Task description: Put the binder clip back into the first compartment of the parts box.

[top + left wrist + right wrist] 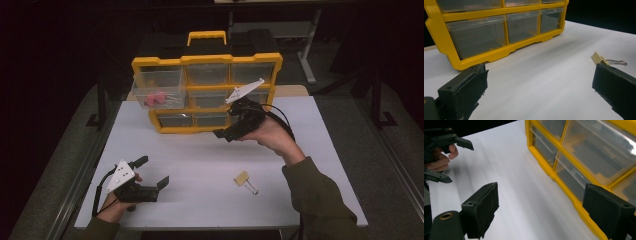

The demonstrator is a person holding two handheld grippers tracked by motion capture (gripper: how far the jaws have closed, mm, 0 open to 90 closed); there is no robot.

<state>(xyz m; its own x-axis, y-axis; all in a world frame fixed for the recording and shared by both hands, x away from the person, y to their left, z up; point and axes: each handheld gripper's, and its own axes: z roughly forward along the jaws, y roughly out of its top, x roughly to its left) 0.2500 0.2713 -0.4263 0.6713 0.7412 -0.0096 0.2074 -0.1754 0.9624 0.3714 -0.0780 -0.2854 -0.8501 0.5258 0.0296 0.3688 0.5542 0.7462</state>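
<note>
Two black grippers with rough, foam-like pads hang over the smooth white table (200,165), both with jaws spread wide and gripping nothing. Left gripper (154,172) sits low near the front edge; right gripper (223,133) hovers just before the yellow plastic organizer (205,60) of clear square drawers. One small binder clip (246,181), tan with wire handles, lies flat between them.

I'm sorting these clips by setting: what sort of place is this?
Probably a workshop or lab bench set up for recording: a plain white table in a dark room, a yellow parts organizer with clear drawers, and a binder clip lying loose.
</note>
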